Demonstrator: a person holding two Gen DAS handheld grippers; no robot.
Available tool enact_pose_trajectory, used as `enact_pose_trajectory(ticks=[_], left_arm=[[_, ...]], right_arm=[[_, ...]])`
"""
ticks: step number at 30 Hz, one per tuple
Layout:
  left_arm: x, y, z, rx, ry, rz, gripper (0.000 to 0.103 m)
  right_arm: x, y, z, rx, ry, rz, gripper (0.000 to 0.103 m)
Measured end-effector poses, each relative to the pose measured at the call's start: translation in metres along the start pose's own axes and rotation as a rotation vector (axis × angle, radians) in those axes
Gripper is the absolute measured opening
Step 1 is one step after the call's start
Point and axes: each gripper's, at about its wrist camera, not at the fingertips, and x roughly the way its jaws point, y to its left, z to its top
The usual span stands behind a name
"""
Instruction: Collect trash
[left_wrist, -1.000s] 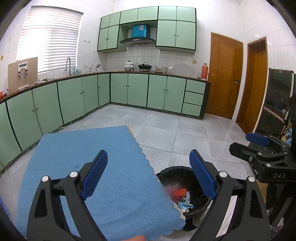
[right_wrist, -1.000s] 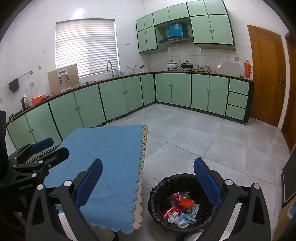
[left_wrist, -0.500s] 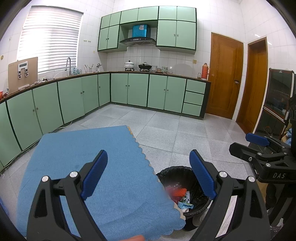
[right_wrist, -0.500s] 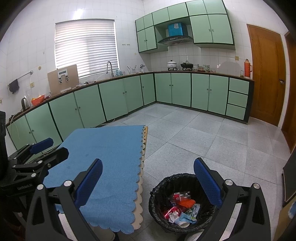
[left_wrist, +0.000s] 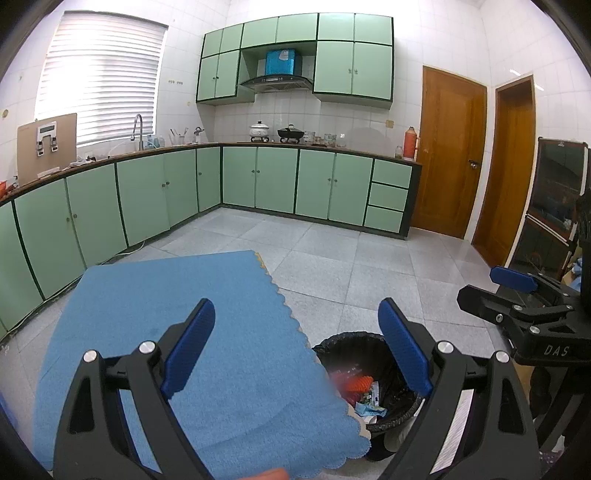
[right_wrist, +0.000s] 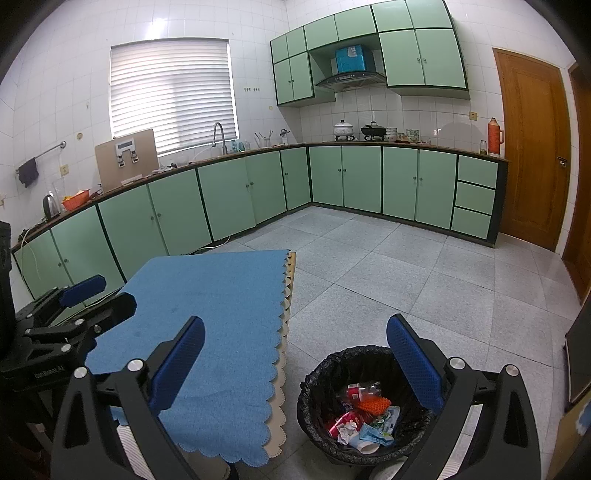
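Note:
A black-lined trash bin (right_wrist: 321, 373) stands on the floor right of the table; it also shows in the left wrist view (left_wrist: 343, 341). Inside lies mixed trash (right_wrist: 364, 417): a red can, an orange mesh piece, crumpled paper and wrappers. My left gripper (left_wrist: 297, 345) is open and empty above the blue tablecloth (left_wrist: 155, 302). My right gripper (right_wrist: 295, 365) is open and empty above the bin and the table's edge. Each gripper shows in the other's view: the right one (left_wrist: 517, 291) and the left one (right_wrist: 85, 295). An orange sliver (left_wrist: 267, 474) shows at the bottom edge of the left view.
The blue tablecloth (right_wrist: 218, 302) with scalloped edge covers the table at left. Green cabinets (right_wrist: 236, 192) line the far walls. Wooden doors (left_wrist: 452, 155) stand at the right. A dark cabinet (left_wrist: 554, 206) is at the far right. Grey tiled floor (right_wrist: 388, 280) lies beyond.

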Motion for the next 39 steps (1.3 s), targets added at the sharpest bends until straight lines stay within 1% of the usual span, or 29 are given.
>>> enact_pose_trajectory(ticks=[24,39], left_arm=[[0.0003,-0.0001,0.0,-0.001,0.001,0.0,0.087],[0.0028,-0.0015,-0.0065,-0.004,0.007,-0.005,0.087]], right_arm=[[0.0006,-0.0003,-0.0003,0.001,0.002,0.0,0.097],[0.0058,0.0021,-0.0043,0.002,0.007,-0.003,0.097]])
